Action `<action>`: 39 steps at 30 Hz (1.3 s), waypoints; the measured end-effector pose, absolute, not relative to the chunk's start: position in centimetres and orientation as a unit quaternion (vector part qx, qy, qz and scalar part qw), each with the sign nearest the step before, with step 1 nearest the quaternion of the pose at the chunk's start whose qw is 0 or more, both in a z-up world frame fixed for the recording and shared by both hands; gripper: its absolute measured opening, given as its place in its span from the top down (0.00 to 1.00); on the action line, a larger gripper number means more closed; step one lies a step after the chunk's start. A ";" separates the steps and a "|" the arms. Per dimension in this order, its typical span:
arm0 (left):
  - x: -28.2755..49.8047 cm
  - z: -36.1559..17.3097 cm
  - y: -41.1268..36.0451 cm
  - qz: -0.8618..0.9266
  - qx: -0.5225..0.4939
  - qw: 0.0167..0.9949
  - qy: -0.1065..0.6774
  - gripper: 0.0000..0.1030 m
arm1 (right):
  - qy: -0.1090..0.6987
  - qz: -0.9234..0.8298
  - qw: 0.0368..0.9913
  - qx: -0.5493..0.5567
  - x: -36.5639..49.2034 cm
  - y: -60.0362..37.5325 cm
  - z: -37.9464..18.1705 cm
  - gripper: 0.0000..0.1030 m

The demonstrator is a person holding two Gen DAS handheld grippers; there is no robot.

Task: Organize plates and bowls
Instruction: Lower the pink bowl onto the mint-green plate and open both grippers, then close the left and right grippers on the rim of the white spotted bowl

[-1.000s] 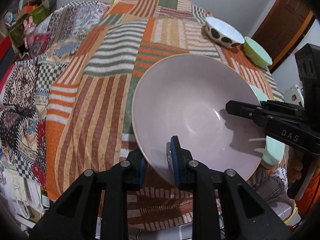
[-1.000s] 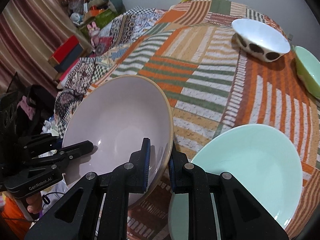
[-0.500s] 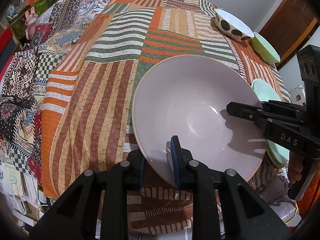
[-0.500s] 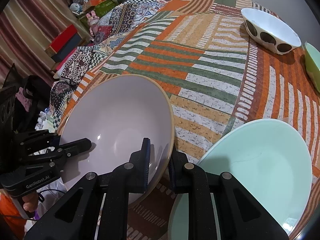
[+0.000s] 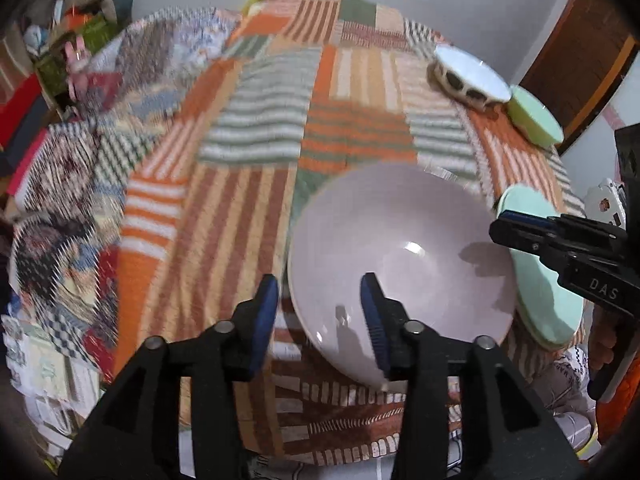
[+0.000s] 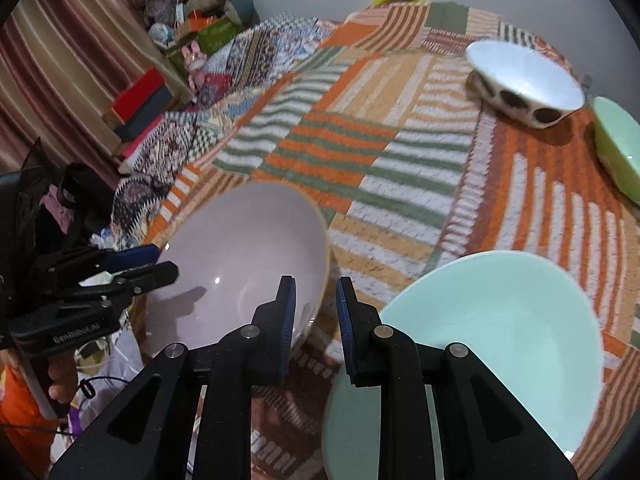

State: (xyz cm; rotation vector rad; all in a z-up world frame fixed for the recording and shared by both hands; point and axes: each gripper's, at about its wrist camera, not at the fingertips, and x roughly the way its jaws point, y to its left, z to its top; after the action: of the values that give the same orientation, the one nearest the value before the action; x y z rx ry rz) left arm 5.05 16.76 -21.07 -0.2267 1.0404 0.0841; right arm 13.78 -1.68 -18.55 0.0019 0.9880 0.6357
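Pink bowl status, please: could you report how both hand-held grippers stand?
Left hand-held gripper open, astride rim. Right hand-held gripper open, astride opposite rim. Pink bowl unclamped on quilt. Mint plate alongside.

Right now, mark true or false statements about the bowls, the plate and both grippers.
1. The left gripper and right gripper are both open. True.
2. The pink bowl and mint plate lie apart, with cloth between them. True.
3. The spotted bowl sits next to a green bowl. True.
4. The spotted bowl is upside down. False: its opening faces up.
5. The pink bowl holds food. False: it is empty.
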 end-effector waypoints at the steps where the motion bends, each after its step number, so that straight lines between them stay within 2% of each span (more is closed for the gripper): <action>1: 5.0 -20.1 16.6 0.041 -0.101 0.867 0.486 0.52 | 0.461 0.299 0.835 0.004 13.8 -2.2 -18.1 0.81; 13: 9.4 -12.2 11.9 0.003 -0.062 0.909 0.411 0.37 | 0.369 0.256 0.893 0.031 13.7 -9.2 -11.5 0.64; 21: 14.9 -10.2 7.1 -0.043 -0.053 0.914 0.401 0.31 | 0.331 0.210 0.919 0.036 15.0 -14.2 -9.2 0.62; 24: 17.2 -10.4 6.0 -0.046 -0.048 0.912 0.405 0.30 | 0.324 0.198 0.924 0.040 15.7 -15.7 -8.9 0.61; 29: 21.8 -11.7 4.6 -0.049 -0.052 0.902 0.426 0.29 | 0.320 0.180 0.929 0.050 17.3 -17.6 -9.0 0.53; 39: 31.2 -17.0 3.7 -0.029 -0.059 0.881 0.468 0.29 | 0.321 0.140 0.935 0.061 20.9 -19.6 -10.4 0.30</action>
State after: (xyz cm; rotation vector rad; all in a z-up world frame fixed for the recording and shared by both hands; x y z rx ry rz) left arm 31.19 3.71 -17.00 -0.1234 0.9760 -0.0596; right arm 20.86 -19.60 -10.42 0.1253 0.6564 0.2857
